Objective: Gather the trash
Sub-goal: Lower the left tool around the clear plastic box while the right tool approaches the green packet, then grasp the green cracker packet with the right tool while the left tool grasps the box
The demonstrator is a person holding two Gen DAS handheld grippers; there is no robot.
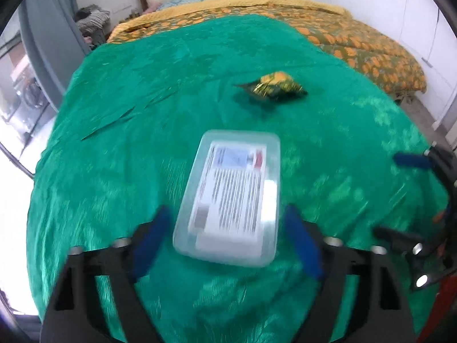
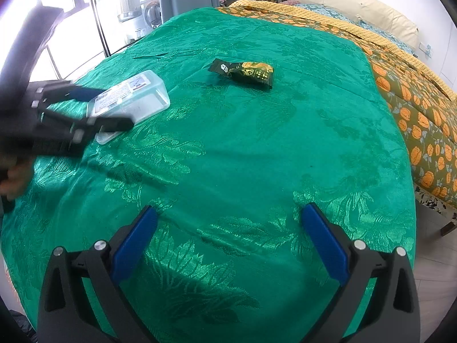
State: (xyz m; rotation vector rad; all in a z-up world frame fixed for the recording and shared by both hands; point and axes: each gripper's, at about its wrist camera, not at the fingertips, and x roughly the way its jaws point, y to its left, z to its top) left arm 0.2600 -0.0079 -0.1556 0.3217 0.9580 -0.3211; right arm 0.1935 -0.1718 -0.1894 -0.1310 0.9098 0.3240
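clear plastic box (image 1: 231,197) lies label-up on the green bedspread (image 1: 120,171), long axis running straight away from the left gripper (image 1: 228,231). its near end sits between the spread fingers (image 1: 151,237), pads not pressing. left is clearly nearer. snack wrapper (image 2: 245,73) lies farther up the bed. right gripper (image 2: 228,234) is released, holding nothing, well apart from both.

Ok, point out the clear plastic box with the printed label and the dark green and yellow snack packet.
Clear plastic box with printed label (image 1: 232,194), left wrist view, on the label.
Dark green and yellow snack packet (image 2: 251,72), right wrist view, packet's middle.
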